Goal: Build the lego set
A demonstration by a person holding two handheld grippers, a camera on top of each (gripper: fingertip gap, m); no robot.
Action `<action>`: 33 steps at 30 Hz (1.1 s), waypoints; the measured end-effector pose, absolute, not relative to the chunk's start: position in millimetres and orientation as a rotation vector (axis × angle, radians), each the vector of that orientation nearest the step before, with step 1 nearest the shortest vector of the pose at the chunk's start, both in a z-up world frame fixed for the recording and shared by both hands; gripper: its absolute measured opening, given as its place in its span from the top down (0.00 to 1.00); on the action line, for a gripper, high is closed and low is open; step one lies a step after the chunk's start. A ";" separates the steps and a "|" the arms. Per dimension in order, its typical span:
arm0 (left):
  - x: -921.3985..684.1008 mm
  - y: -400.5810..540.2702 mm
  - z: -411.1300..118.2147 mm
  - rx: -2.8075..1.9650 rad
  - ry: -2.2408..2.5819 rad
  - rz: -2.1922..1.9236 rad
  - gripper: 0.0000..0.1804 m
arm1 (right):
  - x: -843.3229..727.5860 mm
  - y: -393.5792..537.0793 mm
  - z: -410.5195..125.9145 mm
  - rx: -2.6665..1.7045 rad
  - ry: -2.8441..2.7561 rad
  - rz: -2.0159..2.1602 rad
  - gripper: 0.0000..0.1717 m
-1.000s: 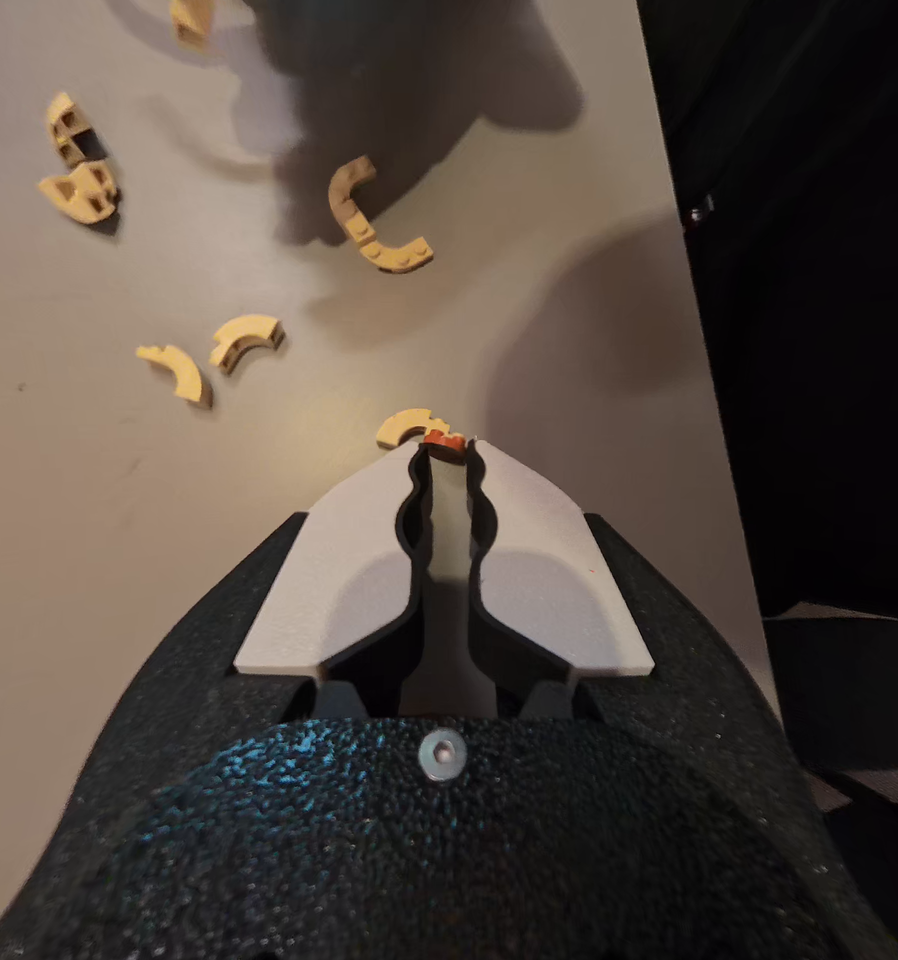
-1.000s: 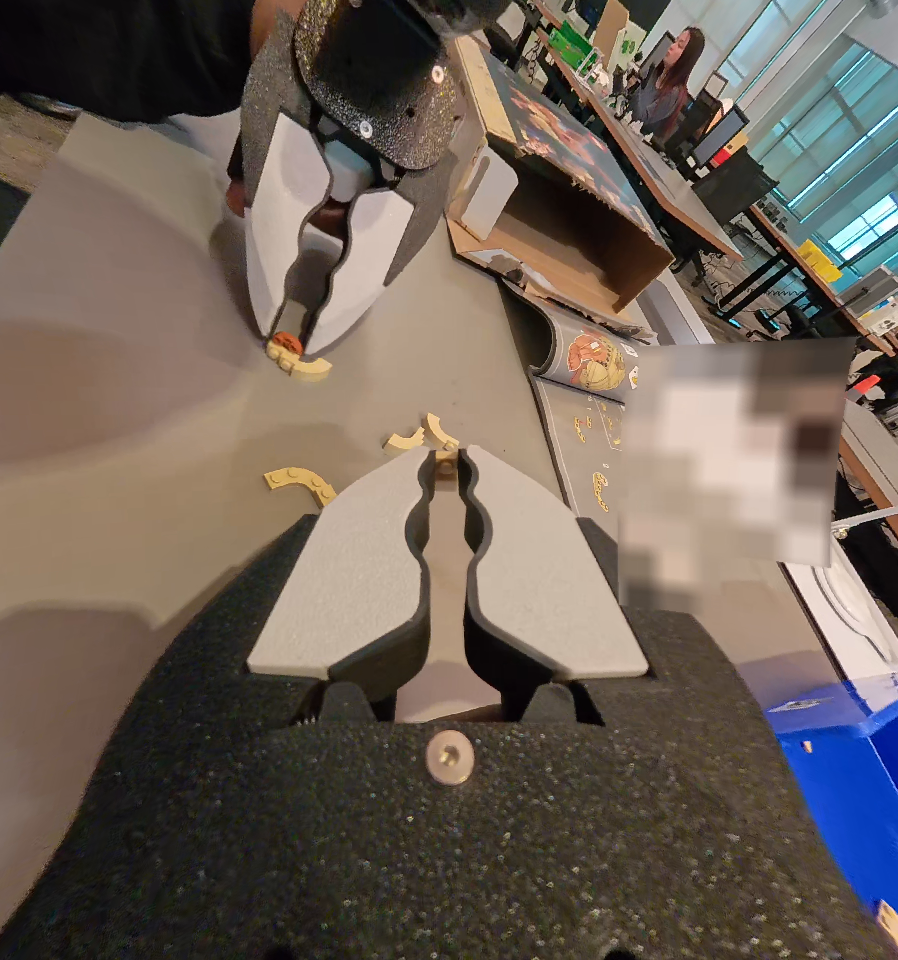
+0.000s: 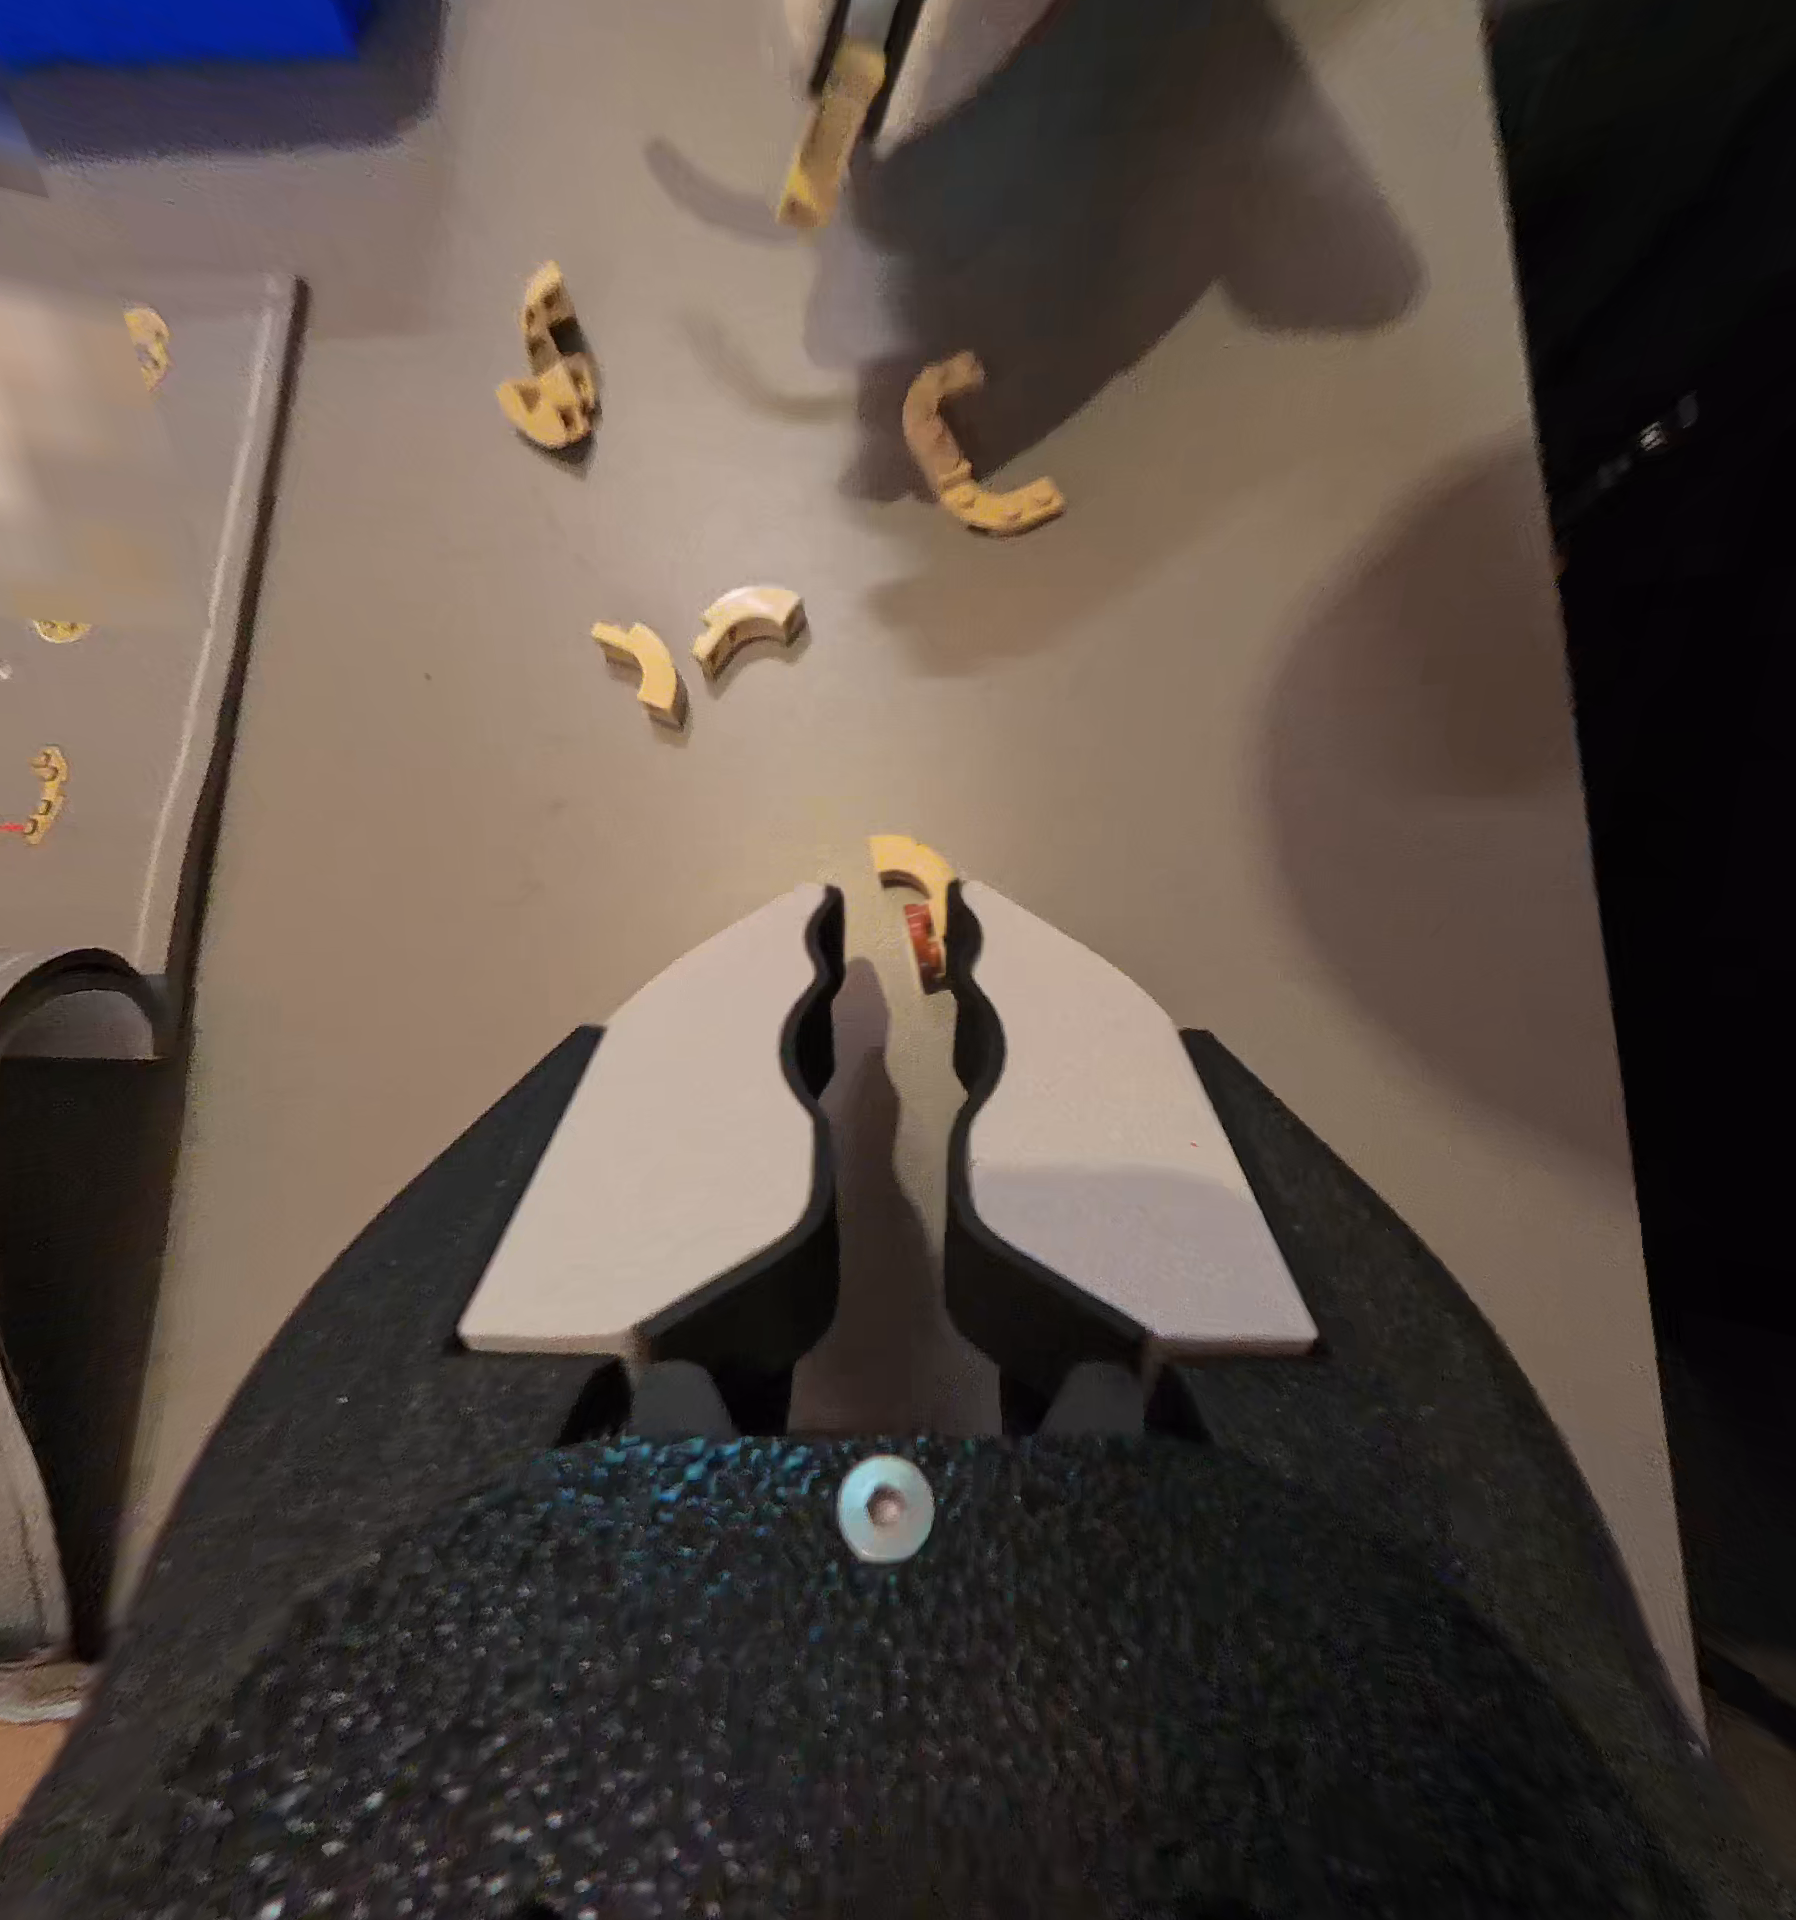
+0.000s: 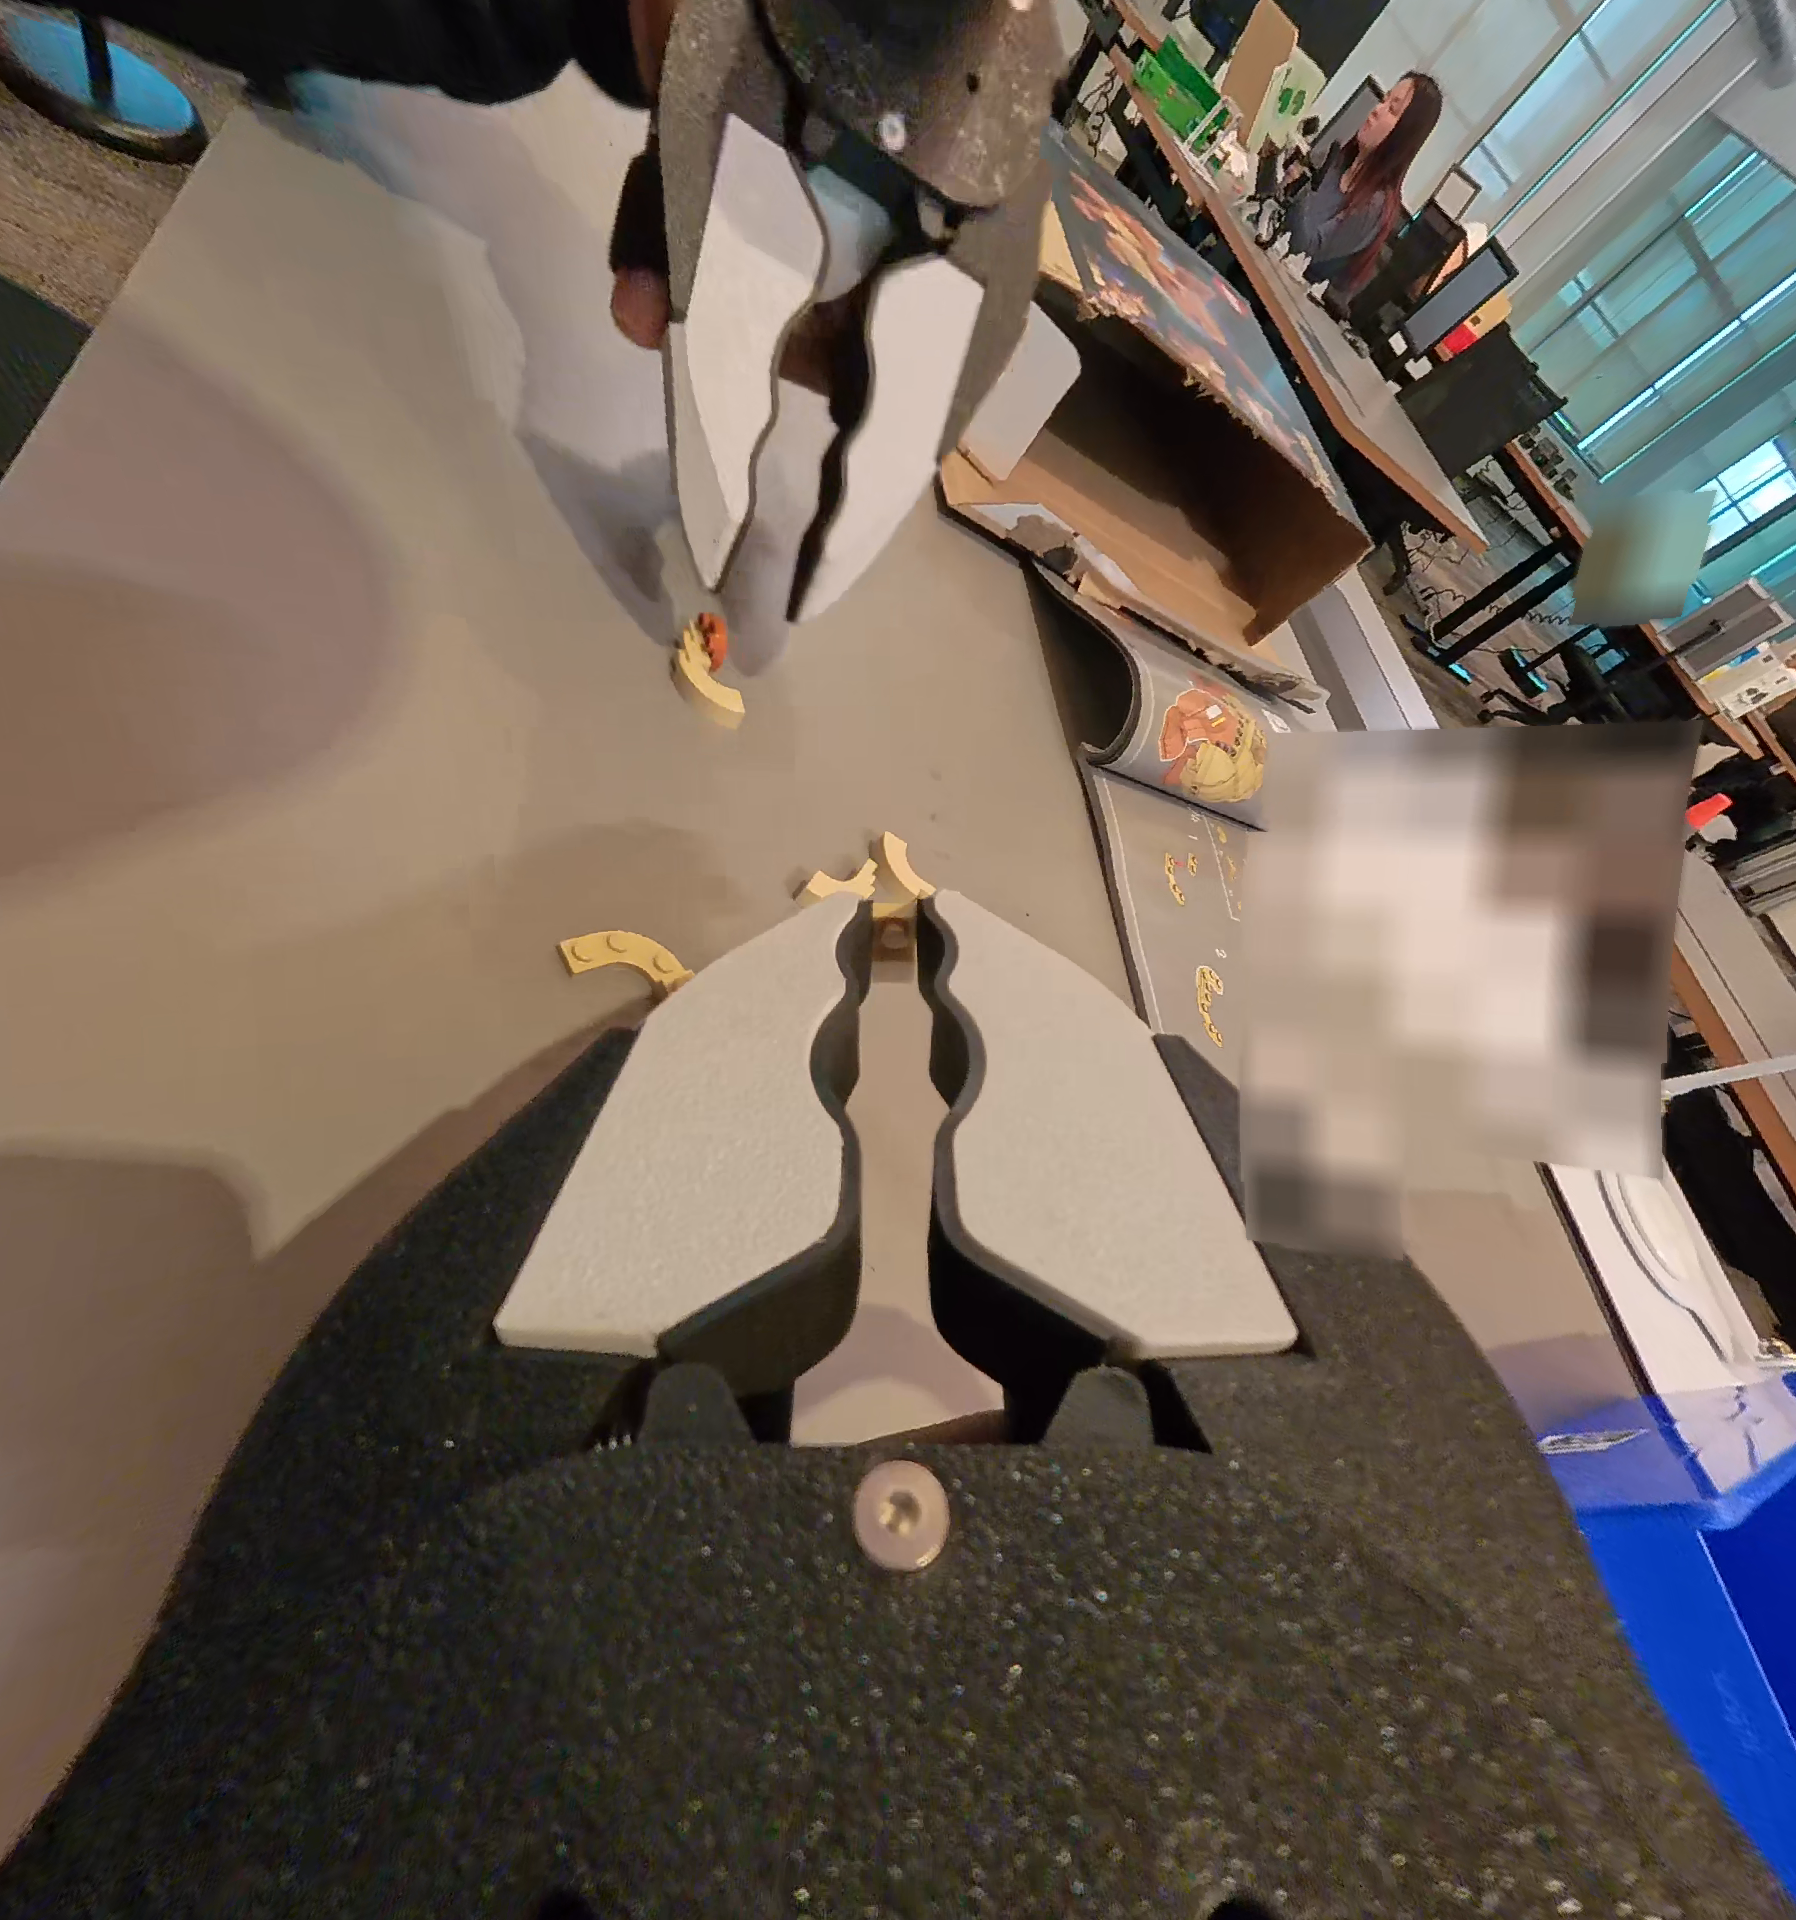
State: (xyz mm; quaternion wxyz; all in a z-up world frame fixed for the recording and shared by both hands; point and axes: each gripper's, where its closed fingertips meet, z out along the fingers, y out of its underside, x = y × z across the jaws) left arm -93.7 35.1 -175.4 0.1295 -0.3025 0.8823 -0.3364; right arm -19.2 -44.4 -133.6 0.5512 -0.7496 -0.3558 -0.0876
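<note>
Grey and matte, the desk [image 3: 458,935] carries a scatter of tan curved bricks, with an open office of monitors and windows far behind. At the left edge of the left wrist view lies an open instruction booklet [image 3: 94,644], its near page curled up; a blue bin [image 3: 167,42] sits beyond it. Moving right, two tan arch pieces [image 3: 551,364] lie stacked together, then a loose pair of small tan curved pieces [image 3: 702,649], then a longer studded tan curve [image 3: 961,457] in shadow. The left tongs [image 3: 894,925] stand released: a tan arch with a small orange-red piece [image 3: 925,935] on it rests on the desk against the inner face of the right finger, clear of the left one. The right tongs [image 4: 892,935] are clenched on a small tan studded brick [image 4: 892,940], both pads pressing it. A cardboard box [image 4: 1185,488] stands at the desk's edge beyond the booklet, to the right in the right wrist view.
</note>
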 end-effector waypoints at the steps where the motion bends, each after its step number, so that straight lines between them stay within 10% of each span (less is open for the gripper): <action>1: -92.3 34.2 -178.8 -0.900 2.623 -0.926 0.88 | -19.0 -44.3 -133.8 -1.774 -0.844 -0.213 0.96; 12: -83.9 18.7 -204.0 -1.093 2.798 -0.681 1.00 | -14.4 -42.8 -130.5 -1.776 -0.802 -0.240 0.96; 23: -43.2 11.1 -144.1 -1.488 1.942 -1.500 1.00 | -15.3 -41.0 -126.8 -1.786 -0.697 -0.272 0.96; 33: -63.5 18.3 -176.4 -1.097 2.432 -0.709 0.88 | -18.2 -41.4 -136.8 -1.814 -0.738 -0.279 0.96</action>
